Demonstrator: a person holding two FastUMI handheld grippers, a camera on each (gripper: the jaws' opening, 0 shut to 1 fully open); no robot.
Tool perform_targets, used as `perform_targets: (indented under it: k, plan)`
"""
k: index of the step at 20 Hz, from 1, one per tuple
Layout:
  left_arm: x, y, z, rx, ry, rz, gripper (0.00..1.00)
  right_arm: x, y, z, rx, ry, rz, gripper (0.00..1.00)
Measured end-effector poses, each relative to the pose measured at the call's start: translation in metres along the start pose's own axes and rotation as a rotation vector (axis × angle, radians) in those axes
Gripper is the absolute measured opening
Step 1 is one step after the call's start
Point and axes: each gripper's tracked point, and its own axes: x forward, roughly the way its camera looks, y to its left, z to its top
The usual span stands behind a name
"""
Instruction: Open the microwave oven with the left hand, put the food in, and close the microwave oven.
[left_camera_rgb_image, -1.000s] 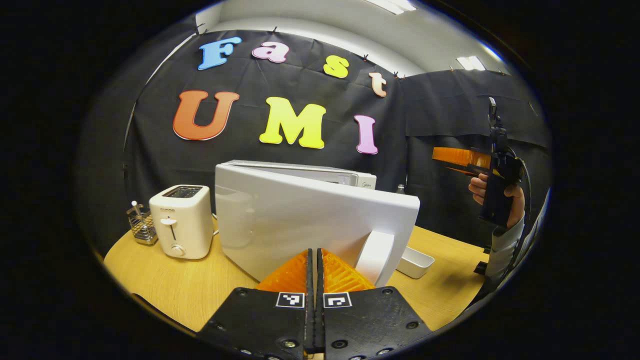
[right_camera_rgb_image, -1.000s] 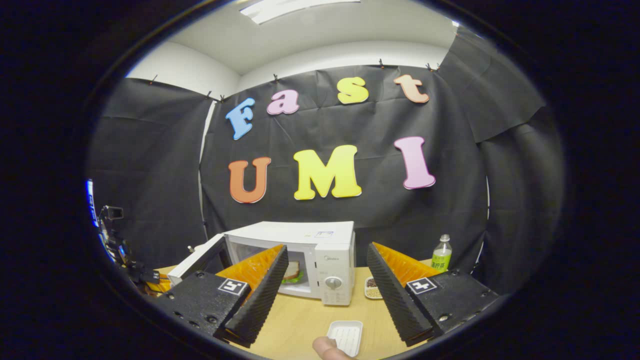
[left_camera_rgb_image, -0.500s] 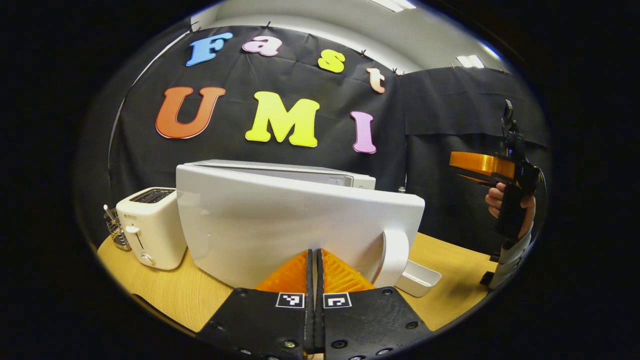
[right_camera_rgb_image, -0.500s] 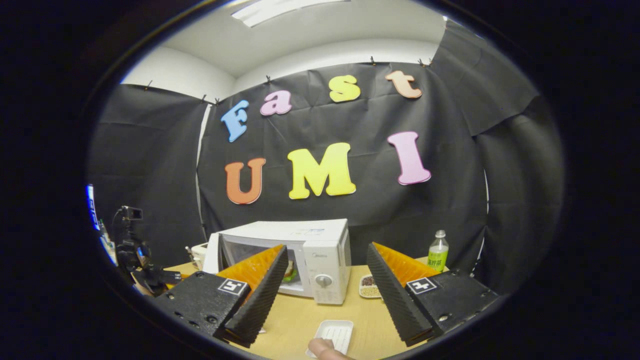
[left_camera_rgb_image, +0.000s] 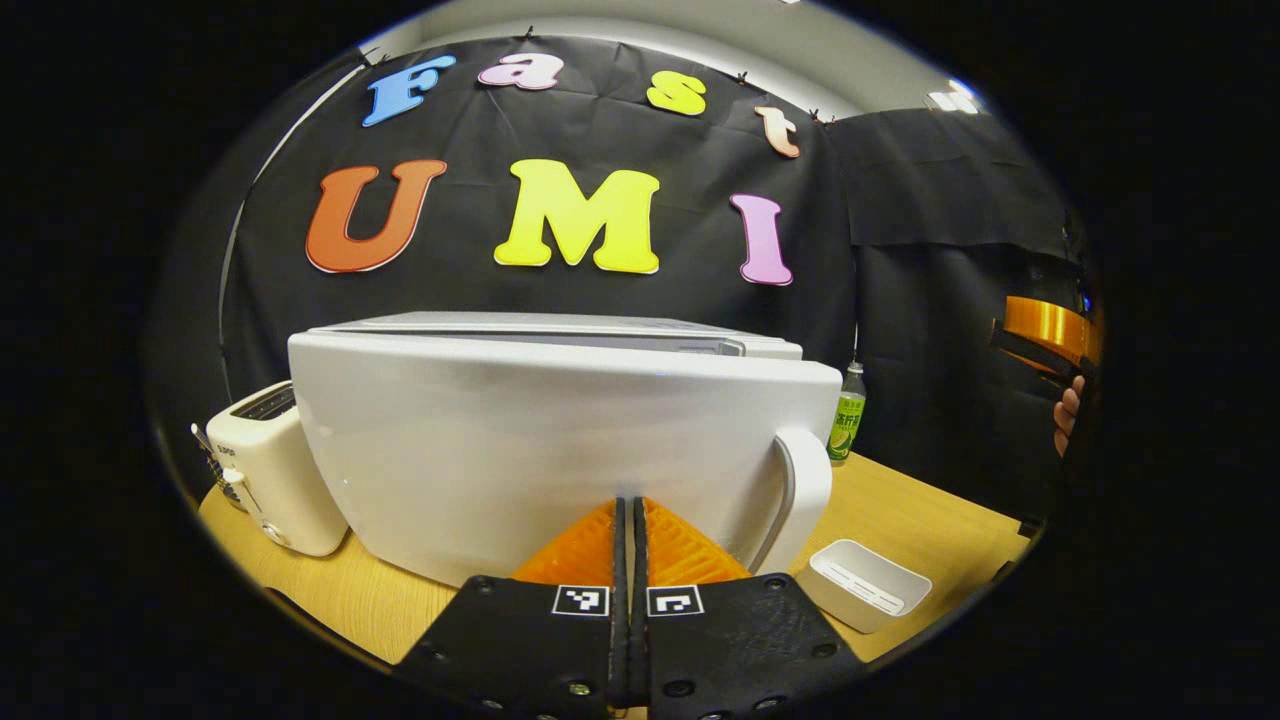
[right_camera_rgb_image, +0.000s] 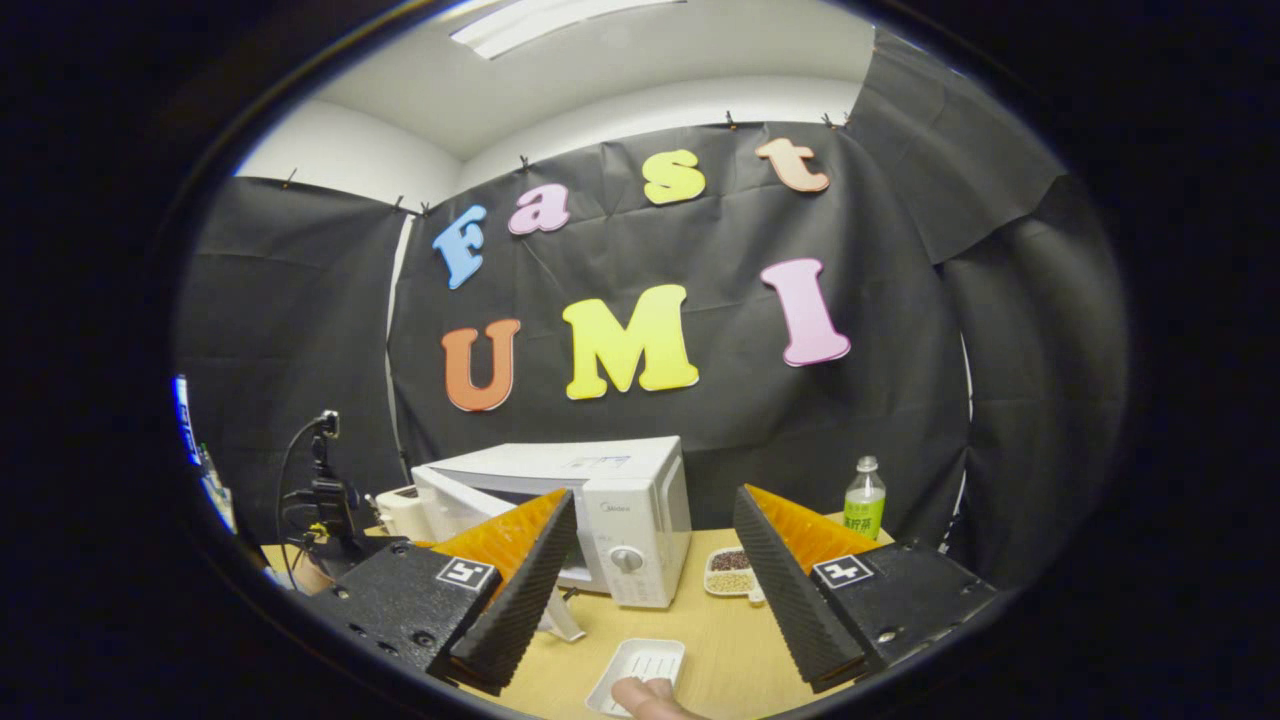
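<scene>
The microwave (right_camera_rgb_image: 590, 510) is a white box standing upright on the wooden surface (right_camera_rgb_image: 700, 640), with a control panel and round dial (right_camera_rgb_image: 627, 560) on its right front. Its door (left_camera_rgb_image: 560, 450) is white, hinged on the left, and stands slightly ajar, nearly shut, with a curved white handle (left_camera_rgb_image: 805, 490) at its free right edge. The food inside cannot be made out.

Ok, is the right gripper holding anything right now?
No, in the right gripper view the right gripper stands wide open with nothing between its fingers.
</scene>
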Motion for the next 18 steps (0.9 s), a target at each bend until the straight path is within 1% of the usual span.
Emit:
perform_targets:
  k: [1, 2, 4, 6, 9, 10, 11, 12, 13, 14, 15, 16, 17, 18]
  plan:
    - [0.005, -0.001, 0.005, -0.002, -0.010, 0.011, 0.00, -0.001, -0.004, -0.001, 0.004, 0.003, -0.004, 1.00]
    - [0.013, -0.004, 0.011, -0.008, -0.017, 0.018, 0.00, -0.002, -0.007, -0.001, 0.009, 0.004, -0.009, 0.91]
    - [0.027, 0.000, 0.023, -0.010, -0.031, 0.066, 0.00, -0.006, -0.012, 0.001, 0.013, 0.010, -0.017, 0.91]
    - [0.042, -0.003, 0.032, 0.000, -0.023, 0.086, 0.00, -0.011, -0.015, 0.006, 0.012, 0.011, -0.024, 0.91]
    - [0.061, 0.001, 0.027, 0.019, 0.031, 0.140, 0.00, -0.019, -0.017, 0.016, 0.014, 0.016, -0.042, 0.91]
    - [0.063, -0.001, 0.032, 0.032, 0.008, 0.145, 0.00, -0.024, -0.016, 0.019, 0.016, 0.016, -0.047, 0.91]
    - [0.068, 0.003, 0.029, 0.041, 0.020, 0.164, 0.00, -0.029, -0.014, 0.021, 0.014, 0.018, -0.055, 0.91]
    - [0.070, 0.005, 0.024, 0.034, 0.030, 0.167, 0.00, -0.033, -0.013, 0.023, 0.010, 0.022, -0.065, 1.00]
    - [0.068, 0.001, 0.030, 0.032, 0.004, 0.160, 0.00, -0.037, -0.012, 0.023, 0.004, 0.029, -0.074, 0.91]
    - [0.068, 0.002, 0.026, 0.029, 0.022, 0.159, 0.00, -0.040, -0.009, 0.024, 0.003, 0.035, -0.080, 1.00]
    - [0.069, 0.005, 0.023, 0.026, 0.029, 0.168, 0.01, -0.043, -0.005, 0.024, 0.004, 0.043, -0.082, 0.91]
    - [0.065, 0.007, 0.019, 0.014, 0.043, 0.176, 0.00, -0.046, -0.001, 0.024, 0.003, 0.052, -0.084, 0.91]
    - [0.058, 0.004, 0.019, -0.005, 0.047, 0.176, 0.00, -0.049, 0.000, 0.025, 0.003, 0.057, -0.091, 1.00]
    - [0.049, 0.001, 0.022, -0.020, 0.037, 0.171, 0.00, -0.052, 0.001, 0.026, 0.004, 0.061, -0.099, 0.91]
